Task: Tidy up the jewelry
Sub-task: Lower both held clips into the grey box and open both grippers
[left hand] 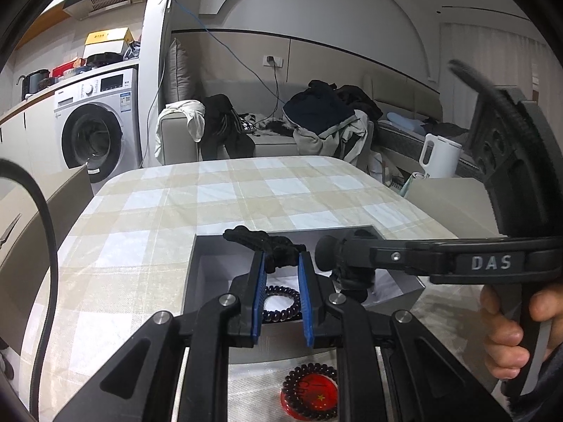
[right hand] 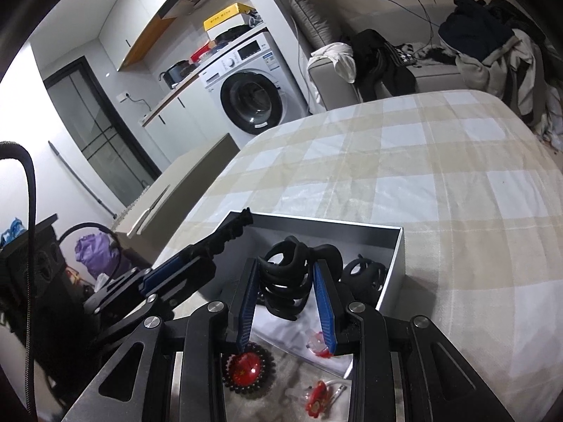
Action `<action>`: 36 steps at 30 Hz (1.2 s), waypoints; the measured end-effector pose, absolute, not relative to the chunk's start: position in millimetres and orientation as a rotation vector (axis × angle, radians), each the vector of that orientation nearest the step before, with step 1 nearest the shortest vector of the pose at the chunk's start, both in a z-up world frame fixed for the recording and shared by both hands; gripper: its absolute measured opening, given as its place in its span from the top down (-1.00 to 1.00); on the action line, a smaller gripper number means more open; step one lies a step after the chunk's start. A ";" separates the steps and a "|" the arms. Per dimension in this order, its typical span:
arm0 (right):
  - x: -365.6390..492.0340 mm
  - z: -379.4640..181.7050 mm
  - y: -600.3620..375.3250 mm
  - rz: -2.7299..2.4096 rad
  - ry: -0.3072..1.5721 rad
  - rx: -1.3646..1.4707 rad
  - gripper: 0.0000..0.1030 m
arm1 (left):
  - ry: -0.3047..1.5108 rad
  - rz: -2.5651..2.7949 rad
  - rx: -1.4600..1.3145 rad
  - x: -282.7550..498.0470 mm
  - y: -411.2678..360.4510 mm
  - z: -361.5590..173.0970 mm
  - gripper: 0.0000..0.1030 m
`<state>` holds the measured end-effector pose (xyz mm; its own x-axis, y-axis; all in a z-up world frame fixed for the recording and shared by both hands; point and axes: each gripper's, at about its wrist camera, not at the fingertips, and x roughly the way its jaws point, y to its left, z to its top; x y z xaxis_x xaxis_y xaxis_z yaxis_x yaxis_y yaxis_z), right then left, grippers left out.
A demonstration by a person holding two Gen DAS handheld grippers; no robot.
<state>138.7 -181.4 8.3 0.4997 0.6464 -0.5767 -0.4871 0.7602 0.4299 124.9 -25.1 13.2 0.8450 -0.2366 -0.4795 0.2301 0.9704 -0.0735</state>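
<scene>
An open grey box (left hand: pixel 193 274) sits on the checked tablecloth. My left gripper (left hand: pixel 281 258) is shut on a black fabric hair tie (left hand: pixel 262 239) over the box's near left part. Under its fingers a dark spiral hair tie (left hand: pixel 281 316) lies in the box. My right gripper (right hand: pixel 285 263) is shut on a black claw clip (right hand: pixel 286 281) above the box interior. It reaches in from the right in the left wrist view, right gripper (left hand: pixel 352 256). A second black claw clip (right hand: pixel 366 274) lies in the box (right hand: pixel 316 223). The left gripper (right hand: pixel 207 251) holds the hair tie (right hand: pixel 234 230) at the box's left rim.
A red badge ringed by a spiral hair tie (right hand: pixel 246 369) and a red hair clip (right hand: pixel 316 399) lie on the cloth in front of the box. Another small red piece (right hand: pixel 316 344) rests inside. A hand (left hand: pixel 506 337) grips the right tool's handle. Beyond the table (right hand: pixel 422 161) are a sofa and washing machine.
</scene>
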 end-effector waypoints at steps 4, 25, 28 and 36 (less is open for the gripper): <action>139.4 10.9 -180.6 0.679 0.785 0.197 0.42 | 0.530 -0.251 0.008 124.8 -28.5 9.9 0.76; 162.7 9.3 -209.0 0.648 0.816 0.225 0.42 | 0.681 -0.400 0.069 112.5 -59.8 10.1 0.76; 162.9 10.0 -208.9 0.645 0.814 0.213 0.43 | 0.692 -0.409 0.071 113.0 -63.0 8.5 0.76; 169.8 9.9 -209.8 0.643 0.830 0.226 0.42 | 0.687 -0.415 0.050 110.4 -60.9 7.6 0.76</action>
<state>169.8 -209.8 9.9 0.4998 0.6114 -0.6136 -0.4413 0.7893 0.4269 110.4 -60.9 7.6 0.6947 -0.3557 -0.6252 0.3881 0.9172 -0.0906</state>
